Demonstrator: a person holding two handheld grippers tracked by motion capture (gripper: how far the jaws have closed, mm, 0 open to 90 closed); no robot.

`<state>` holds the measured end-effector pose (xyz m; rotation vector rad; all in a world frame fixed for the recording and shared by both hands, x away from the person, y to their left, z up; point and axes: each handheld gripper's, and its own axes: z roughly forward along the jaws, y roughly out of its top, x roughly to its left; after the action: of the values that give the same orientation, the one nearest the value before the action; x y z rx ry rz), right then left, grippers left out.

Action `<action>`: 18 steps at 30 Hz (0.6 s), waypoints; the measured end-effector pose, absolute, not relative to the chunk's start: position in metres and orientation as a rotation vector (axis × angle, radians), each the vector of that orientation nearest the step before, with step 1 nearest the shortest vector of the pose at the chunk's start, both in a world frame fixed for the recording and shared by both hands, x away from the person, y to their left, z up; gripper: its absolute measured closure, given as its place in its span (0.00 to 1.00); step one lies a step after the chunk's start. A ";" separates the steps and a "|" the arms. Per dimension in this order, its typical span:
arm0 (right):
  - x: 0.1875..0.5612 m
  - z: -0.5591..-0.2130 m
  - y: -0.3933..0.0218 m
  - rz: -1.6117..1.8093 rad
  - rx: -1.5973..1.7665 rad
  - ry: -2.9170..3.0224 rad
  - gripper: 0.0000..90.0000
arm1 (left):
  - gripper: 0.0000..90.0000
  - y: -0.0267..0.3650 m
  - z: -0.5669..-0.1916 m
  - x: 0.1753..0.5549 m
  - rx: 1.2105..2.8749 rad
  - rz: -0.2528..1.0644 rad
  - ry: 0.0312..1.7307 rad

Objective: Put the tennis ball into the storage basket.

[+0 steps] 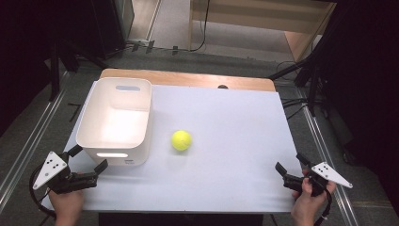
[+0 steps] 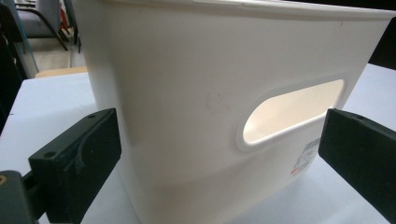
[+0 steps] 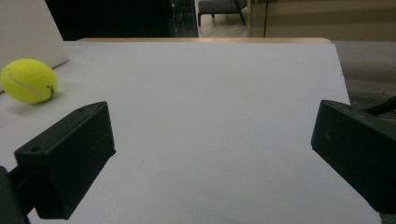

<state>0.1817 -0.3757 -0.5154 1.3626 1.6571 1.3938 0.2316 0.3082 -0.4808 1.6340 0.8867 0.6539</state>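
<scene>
**Yellow ball waits beside the bin**

Felt-covered and round, the tennis ball (image 1: 181, 140) sits on the white table (image 1: 226, 122) just right of the white plastic bin (image 1: 115, 120), apart from it. It looks light and slightly springy — fuzzy enough to grip, but likely to roll at a nudge, so the jaws would best close across its widest part from above. The left gripper (image 1: 89, 160) hangs at the bin's near wall, jaws spread wide, nothing between the pads — the bin's handle slot lies just ahead. The right gripper (image 1: 291, 167) rests at the table's near right corner, well apart from the ball, jaws wide and empty.
</scene>
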 end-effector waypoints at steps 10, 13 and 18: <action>0.185 -0.510 -0.368 1.385 1.322 1.719 0.00 | 0.00 0.308 -0.481 0.231 1.631 0.657 0.890; 0.191 -0.502 -0.360 1.355 1.299 1.793 0.00 | 0.00 0.308 -0.481 0.231 1.632 0.659 0.891; 0.196 -0.492 -0.351 1.341 1.269 1.858 0.00 | 0.00 0.308 -0.481 0.231 1.634 0.662 0.891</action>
<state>0.1962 -0.3507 -0.4923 1.2691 1.8579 1.3412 0.2306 0.3079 -0.4814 1.6338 0.8913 0.6621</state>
